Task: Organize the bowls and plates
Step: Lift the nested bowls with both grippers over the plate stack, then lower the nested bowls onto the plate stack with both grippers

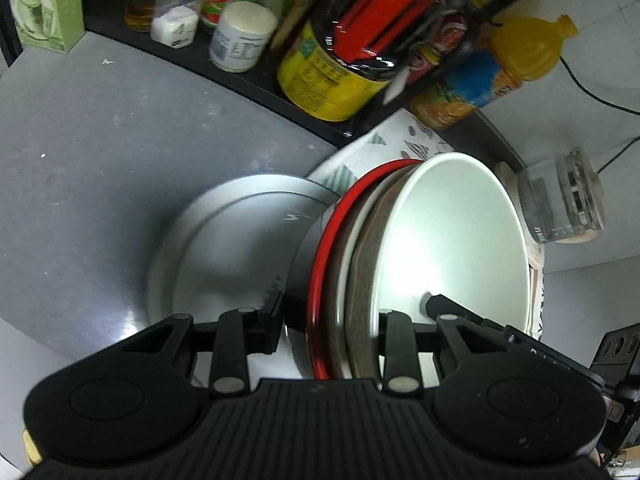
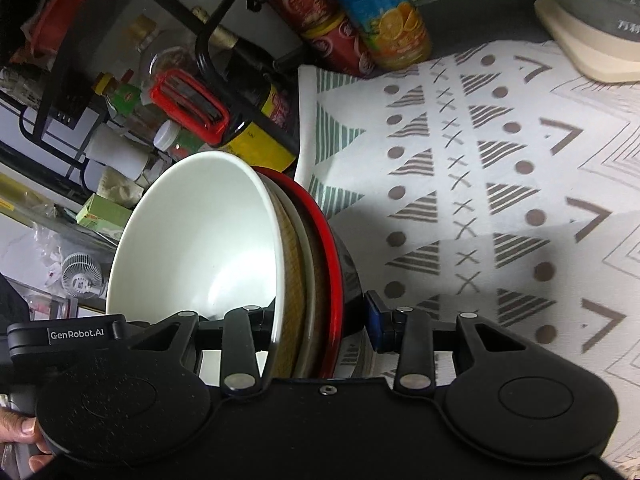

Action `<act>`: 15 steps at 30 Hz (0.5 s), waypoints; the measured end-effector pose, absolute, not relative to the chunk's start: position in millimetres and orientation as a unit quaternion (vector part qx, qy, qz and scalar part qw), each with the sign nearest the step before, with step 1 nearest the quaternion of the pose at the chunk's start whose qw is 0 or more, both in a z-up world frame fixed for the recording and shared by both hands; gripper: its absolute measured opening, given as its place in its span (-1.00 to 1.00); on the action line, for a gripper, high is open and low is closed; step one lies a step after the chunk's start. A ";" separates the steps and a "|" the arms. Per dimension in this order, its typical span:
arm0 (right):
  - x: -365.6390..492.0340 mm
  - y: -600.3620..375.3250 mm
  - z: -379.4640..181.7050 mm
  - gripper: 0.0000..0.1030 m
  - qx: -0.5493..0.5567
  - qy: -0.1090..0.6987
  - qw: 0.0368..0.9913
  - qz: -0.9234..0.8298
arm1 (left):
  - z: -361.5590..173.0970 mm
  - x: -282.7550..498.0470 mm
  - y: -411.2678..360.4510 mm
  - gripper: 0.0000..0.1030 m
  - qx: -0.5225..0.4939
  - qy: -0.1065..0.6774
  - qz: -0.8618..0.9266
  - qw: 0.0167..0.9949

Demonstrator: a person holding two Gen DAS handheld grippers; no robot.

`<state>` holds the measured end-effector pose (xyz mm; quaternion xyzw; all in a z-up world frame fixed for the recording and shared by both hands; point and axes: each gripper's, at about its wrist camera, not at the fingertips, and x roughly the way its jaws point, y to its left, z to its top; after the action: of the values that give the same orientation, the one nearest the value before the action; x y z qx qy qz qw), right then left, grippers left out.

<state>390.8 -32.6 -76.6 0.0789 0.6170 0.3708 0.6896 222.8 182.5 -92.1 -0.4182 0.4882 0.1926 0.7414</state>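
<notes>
Left gripper (image 1: 352, 308) and right gripper (image 2: 320, 312) both clamped on nested bowl stack (image 1: 448, 240), white bowl innermost, red rim outermost. Stack tilted, carried above grey plate (image 1: 224, 248) and patterned mat (image 2: 480, 160) on bench (image 1: 80, 140).

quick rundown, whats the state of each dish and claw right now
left claw: shut on the bowl stack's rim
right claw: shut on the same stack's rim, opposite side
bowl stack: nested, gripped by both claws
white bowl: innermost, empty
red-rimmed bowl: outermost, black outside
white plate: flat on the grey counter, empty
patterned mat: spread flat
</notes>
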 end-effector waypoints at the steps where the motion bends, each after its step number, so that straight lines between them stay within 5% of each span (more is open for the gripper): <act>1: 389.3 -29.3 -78.1 -0.26 0.076 0.618 0.689 0.371 | -94.0 221.6 185.1 -0.41 -0.418 0.489 0.194 0.740; 15: 366.6 -4.3 -97.7 -0.25 0.059 0.645 0.670 0.364 | -117.9 204.2 206.6 -0.41 -0.425 0.505 0.208 0.722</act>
<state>366.6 -4.3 -97.7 0.0591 0.6449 0.3637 0.6696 204.2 206.6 -117.9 -0.4248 0.5054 0.2076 0.7219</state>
